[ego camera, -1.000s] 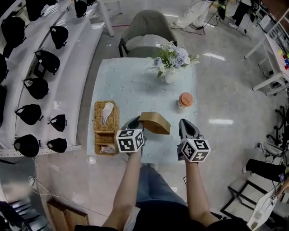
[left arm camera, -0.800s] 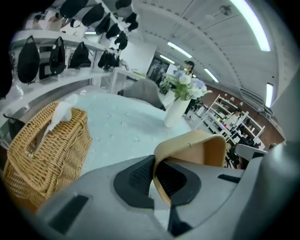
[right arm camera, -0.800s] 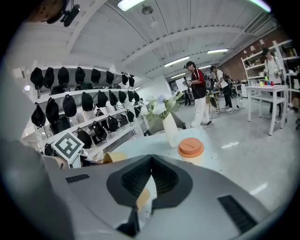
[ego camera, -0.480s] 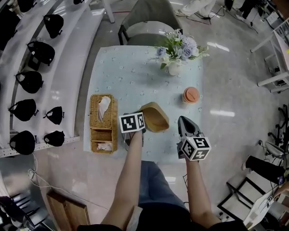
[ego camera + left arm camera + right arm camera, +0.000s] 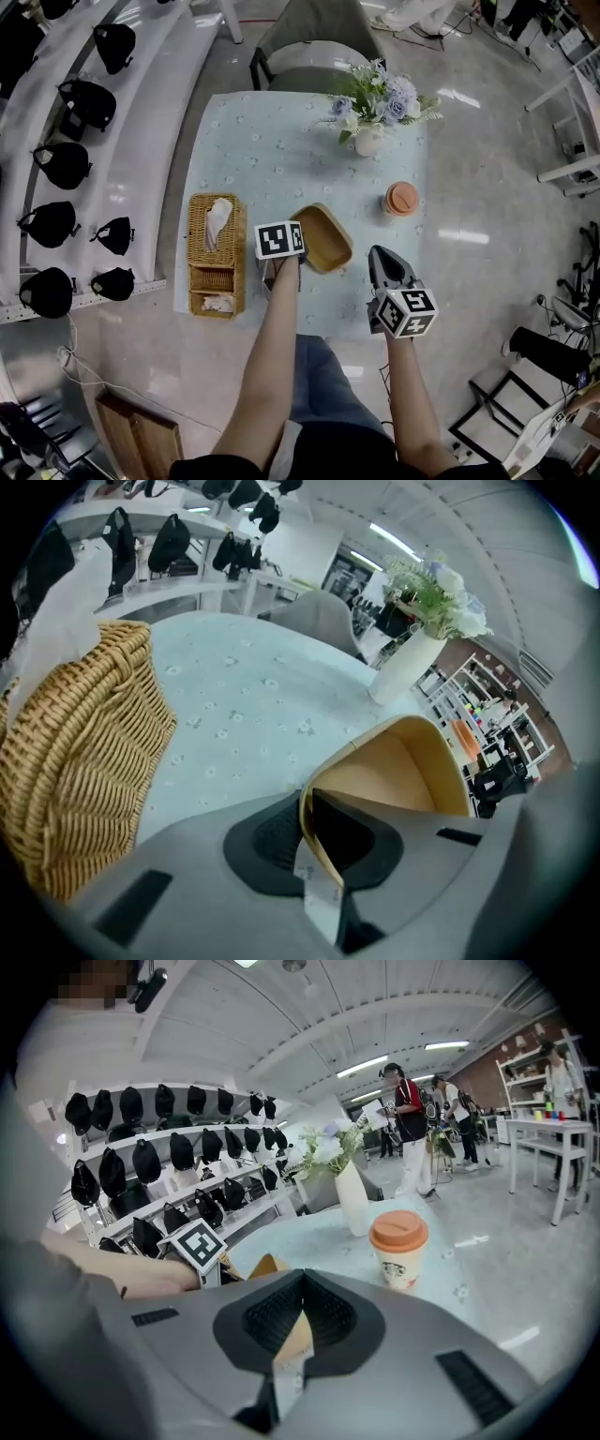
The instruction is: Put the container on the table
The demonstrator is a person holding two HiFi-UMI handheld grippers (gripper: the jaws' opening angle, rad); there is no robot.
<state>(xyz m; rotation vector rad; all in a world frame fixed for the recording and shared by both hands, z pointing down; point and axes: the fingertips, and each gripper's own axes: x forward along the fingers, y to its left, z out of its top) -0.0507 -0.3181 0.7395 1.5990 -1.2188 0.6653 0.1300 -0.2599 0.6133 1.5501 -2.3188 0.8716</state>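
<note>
A tan, open-topped container (image 5: 325,241) is low over the light blue table (image 5: 272,159), near its front edge, with its mouth facing up. My left gripper (image 5: 292,255) is shut on its near rim. In the left gripper view the thin rim (image 5: 317,841) runs between the two dark pads and the container's bowl (image 5: 403,771) opens beyond them. Whether its base touches the table I cannot tell. My right gripper (image 5: 380,255) hovers to the container's right with its jaws shut and nothing in them; the right gripper view shows the pads (image 5: 281,1312) meeting.
A wicker basket (image 5: 215,255) holding tissue stands just left of the container. A paper cup with an orange lid (image 5: 401,199) is at the right, and a white vase of flowers (image 5: 372,105) at the back. A chair (image 5: 305,37) stands behind the table.
My left gripper has come down and tipped forward with the container, which has gone from raised and tilted to low over the table. The right gripper has sunk a little.
</note>
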